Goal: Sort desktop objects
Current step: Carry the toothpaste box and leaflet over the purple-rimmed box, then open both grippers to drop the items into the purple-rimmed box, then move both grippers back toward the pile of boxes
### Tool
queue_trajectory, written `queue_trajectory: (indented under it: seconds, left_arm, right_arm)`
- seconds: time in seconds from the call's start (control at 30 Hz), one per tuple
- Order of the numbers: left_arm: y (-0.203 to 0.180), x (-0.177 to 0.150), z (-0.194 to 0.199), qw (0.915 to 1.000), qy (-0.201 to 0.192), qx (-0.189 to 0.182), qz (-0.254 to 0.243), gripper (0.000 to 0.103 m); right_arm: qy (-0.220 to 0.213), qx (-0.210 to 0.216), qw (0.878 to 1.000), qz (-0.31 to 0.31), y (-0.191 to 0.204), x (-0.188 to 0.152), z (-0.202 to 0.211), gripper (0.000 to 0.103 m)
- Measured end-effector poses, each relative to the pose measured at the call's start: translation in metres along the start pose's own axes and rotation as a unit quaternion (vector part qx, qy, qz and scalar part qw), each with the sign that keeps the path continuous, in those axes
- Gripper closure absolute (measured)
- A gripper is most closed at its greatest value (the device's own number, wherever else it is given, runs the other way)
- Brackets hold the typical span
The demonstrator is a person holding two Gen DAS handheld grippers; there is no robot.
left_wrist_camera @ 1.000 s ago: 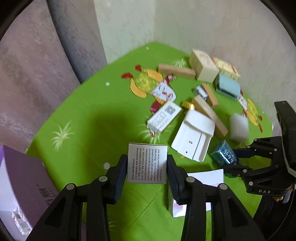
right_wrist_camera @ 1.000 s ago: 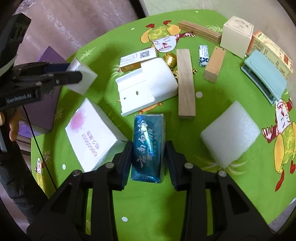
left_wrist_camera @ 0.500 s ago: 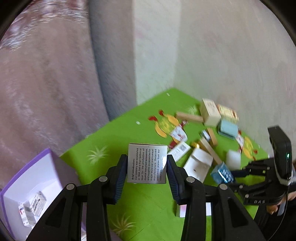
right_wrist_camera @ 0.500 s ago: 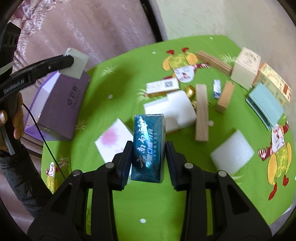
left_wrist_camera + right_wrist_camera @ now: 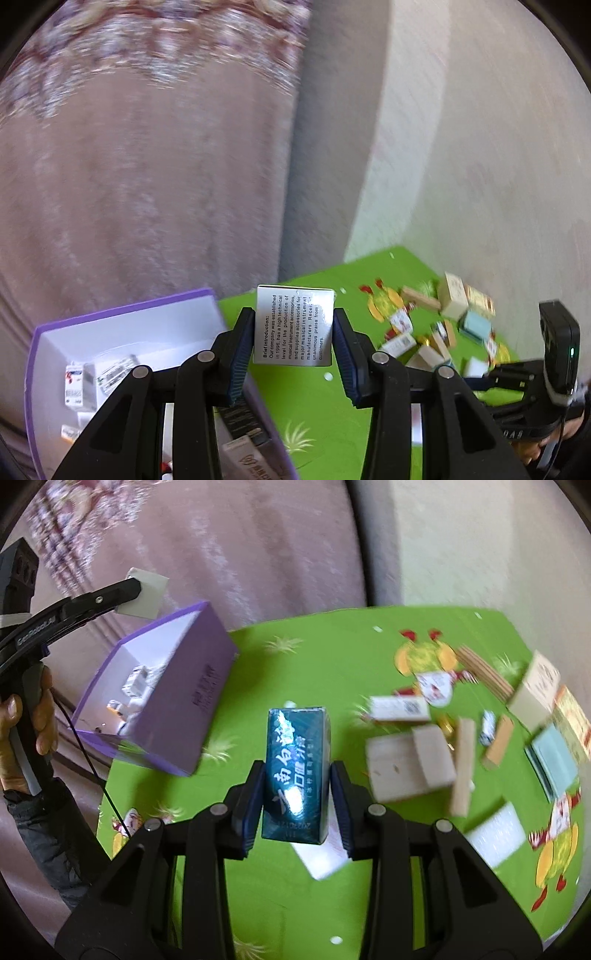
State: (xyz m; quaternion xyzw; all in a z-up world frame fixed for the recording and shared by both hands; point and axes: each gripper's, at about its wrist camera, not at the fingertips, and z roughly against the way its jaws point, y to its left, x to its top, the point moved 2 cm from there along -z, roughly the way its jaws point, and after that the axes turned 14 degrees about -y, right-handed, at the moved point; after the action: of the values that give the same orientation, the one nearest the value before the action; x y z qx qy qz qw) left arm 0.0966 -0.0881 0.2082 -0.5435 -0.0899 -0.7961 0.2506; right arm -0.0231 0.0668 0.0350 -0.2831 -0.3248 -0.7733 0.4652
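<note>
**Inspector:** Left gripper (image 5: 293, 349) clenched on a white printed box (image 5: 294, 325), held clear above the green table (image 5: 317, 398), at the corner where the purple bin (image 5: 122, 321) stands. Right gripper (image 5: 297, 799) grasping a dark teal carton (image 5: 296, 768), likewise off the surface, over the middle of the table.

**Clerk:** Contents of the bin?

**Inspector:** A few small packets on its floor (image 5: 79, 384); number uncertain, view blurred. Judged as items already sorted.

**Clerk:** Remaining on the table?

**Inspector:** Most of the lot. Toward the far edge and the right-hand corner: a long wooden block (image 5: 463, 766), a shorter wooden block (image 5: 498, 746), a slatted wooden strip (image 5: 485, 670), a cream box (image 5: 535, 686), a pale blue case (image 5: 552, 760), a white moulded tray (image 5: 408, 764), a white foam pad (image 5: 495, 832), a label-printed packet (image 5: 400, 709). A flat white box (image 5: 325, 860) near the front edge, partly hidden behind the right gripper.

**Clerk:** Progress?

**Inspector:** Early. Two items in transit, neither deposited yet. Left-hand box nearest the bin opening and probably first in; teal carton well apart from it. Bulk of the sorting outstanding.
</note>
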Motion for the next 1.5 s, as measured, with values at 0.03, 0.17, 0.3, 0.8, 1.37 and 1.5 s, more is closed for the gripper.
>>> queue_trajectory:
  seconds: [0.03, 0.17, 0.3, 0.8, 1.37, 1.5]
  left_arm:
    - [0.006, 0.001, 0.003, 0.9999, -0.006, 0.006, 0.009, 0.061]
    - [0.038, 0.001, 0.009, 0.9973, -0.019, 0.041, 0.058, 0.061]
    - [0.065, -0.003, 0.013, 0.9921, -0.02, 0.082, 0.093, 0.061]
    - [0.129, -0.015, 0.05, 0.9624, -0.071, 0.186, 0.185, 0.061]
    - [0.154, -0.018, 0.078, 0.9319, -0.155, 0.236, 0.228, 0.024]
    - [0.144, -0.012, 0.07, 0.9416, -0.163, 0.228, 0.187, 0.023]
  right_arm:
    - [-0.002, 0.003, 1.0, 0.006, 0.007, 0.004, -0.001, 0.064]
    - [-0.011, 0.02, 0.999, 0.035, 0.039, 0.018, -0.007, 0.064]
    - [-0.021, 0.036, 0.997, 0.06, 0.066, 0.029, -0.013, 0.064]
    - [-0.053, 0.119, 0.978, 0.164, 0.172, 0.065, -0.049, 0.064]
    - [-0.153, 0.172, 0.954, 0.192, 0.179, 0.077, -0.07, 0.033]
    - [-0.173, 0.148, 0.955, 0.19, 0.151, 0.082, -0.052, 0.03]
